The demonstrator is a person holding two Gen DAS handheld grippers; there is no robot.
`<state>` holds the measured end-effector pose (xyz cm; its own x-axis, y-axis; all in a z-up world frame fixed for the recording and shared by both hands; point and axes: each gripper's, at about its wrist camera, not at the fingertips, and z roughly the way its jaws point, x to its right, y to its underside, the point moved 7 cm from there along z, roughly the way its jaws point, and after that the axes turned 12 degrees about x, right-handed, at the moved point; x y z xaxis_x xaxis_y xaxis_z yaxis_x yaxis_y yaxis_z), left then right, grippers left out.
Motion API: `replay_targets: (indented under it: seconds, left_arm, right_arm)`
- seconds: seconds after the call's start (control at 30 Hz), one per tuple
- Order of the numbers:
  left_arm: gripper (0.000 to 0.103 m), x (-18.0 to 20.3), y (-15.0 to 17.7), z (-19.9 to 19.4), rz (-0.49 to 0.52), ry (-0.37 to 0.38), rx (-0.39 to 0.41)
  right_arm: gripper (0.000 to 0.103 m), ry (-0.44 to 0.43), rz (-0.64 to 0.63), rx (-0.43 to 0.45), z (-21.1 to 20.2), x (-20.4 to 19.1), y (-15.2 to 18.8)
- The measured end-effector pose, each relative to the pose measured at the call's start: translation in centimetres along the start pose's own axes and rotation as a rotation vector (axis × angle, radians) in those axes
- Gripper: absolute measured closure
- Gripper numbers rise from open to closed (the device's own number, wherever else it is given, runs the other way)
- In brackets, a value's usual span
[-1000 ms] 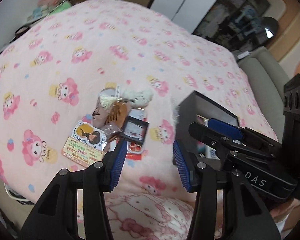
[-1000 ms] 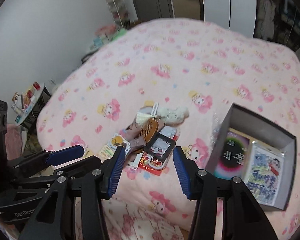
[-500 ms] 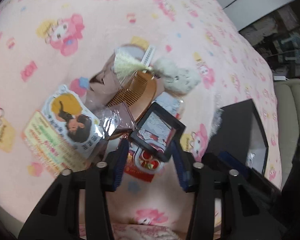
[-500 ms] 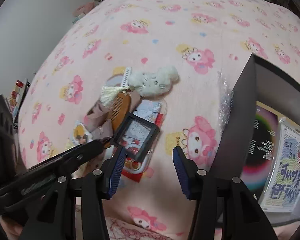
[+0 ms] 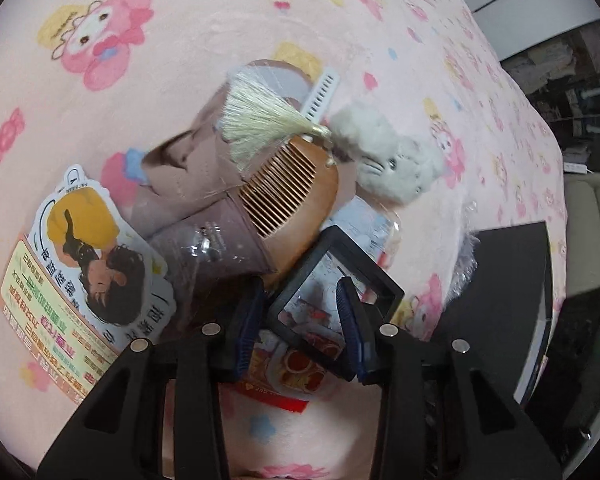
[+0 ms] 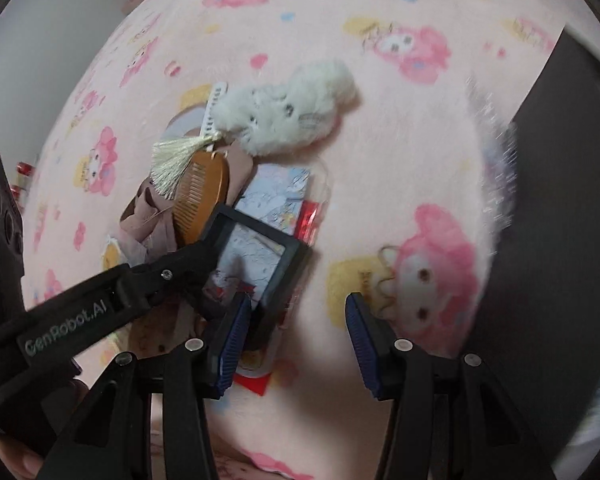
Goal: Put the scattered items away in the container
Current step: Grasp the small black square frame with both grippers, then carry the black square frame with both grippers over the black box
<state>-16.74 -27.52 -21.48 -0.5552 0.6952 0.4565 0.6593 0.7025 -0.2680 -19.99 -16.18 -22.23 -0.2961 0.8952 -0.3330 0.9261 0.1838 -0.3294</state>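
A pile of small items lies on the pink cartoon-print blanket (image 5: 204, 12): a black-framed picture (image 5: 320, 292), a wooden comb (image 5: 296, 196) with a cream tassel (image 5: 260, 120), a grey plush toy (image 5: 392, 160), a mauve pouch (image 5: 204, 168), printed cards (image 5: 84, 256) and a red packet (image 5: 296, 376). My left gripper (image 5: 300, 324) stands open with its pads either side of the frame's near corner. It also shows in the right wrist view (image 6: 204, 256). My right gripper (image 6: 296, 336) is open and empty over the blanket, just right of the frame (image 6: 256, 256). The black box (image 5: 512, 280) sits to the right.
The black box's wall (image 6: 560, 184) fills the right edge of the right wrist view, with crinkled clear wrap (image 6: 496, 168) beside it. A beige sofa (image 5: 592, 208) and shelves lie beyond the bed. A white comb (image 5: 320, 96) pokes out behind the tassel.
Both grippers have dropped close to the pile. The left gripper's pads have come around the black frame's corner and narrowed a little. The right gripper has moved in beside the frame.
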Motion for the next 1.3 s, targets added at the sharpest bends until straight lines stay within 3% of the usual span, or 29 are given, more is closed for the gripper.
replay_targets:
  seconds: [0.07,0.17,0.27,0.33,0.5,0.6,0.7,0.87,1.07,1.3]
  left_arm:
    - [0.067,0.5,1.0,0.0,-0.027,0.063,-0.052]
    - [0.067,0.7,1.1,-0.9,-0.023,0.035,-0.011]
    - [0.067,0.0,0.5,0.2,-0.024,-0.029,0.014]
    - [0.068,-0.1,0.6,1.5,-0.037,0.004,-0.029]
    - [0.073,0.8,1.4,1.0,0.013,0.002,-0.025]
    - [0.076,1.4,1.9,-1.1,0.014,0.064,0.007]
    - [0.075,2.8,3.2,-4.0,0.034,0.106,0.055]
    - [0.075,6.5,4.5,-8.8,0.121,0.152,0.136]
    - [0.076,14.2,6.8,-10.6,0.251,0.245,0.136]
    - [0.077,23.3,12.5,-3.7,0.343,0.333,-0.038]
  right_arm:
    - [0.075,-0.026,0.005,0.005,-0.2,-0.2,0.4]
    - [0.074,-0.027,-0.035,0.049,-1.0,-0.5,0.6]
    - [0.074,-0.048,-0.015,0.031,-0.3,-0.5,0.7]
    - [0.075,-0.044,-0.025,0.032,0.2,-0.3,0.8]
    - [0.079,-0.054,-0.044,0.041,-0.3,-0.8,0.6]
    - [0.079,-0.034,-0.085,0.109,-2.7,-1.4,0.3]
    - [0.080,-0.074,-0.107,0.151,-6.0,-1.8,0.5]
    - [0.080,-0.094,-0.140,0.247,-11.5,-1.7,1.0]
    - [0.080,-0.066,-0.177,0.358,-18.2,2.4,0.4]
    - [0.080,0.063,-0.021,0.352,-21.5,14.5,1.1]
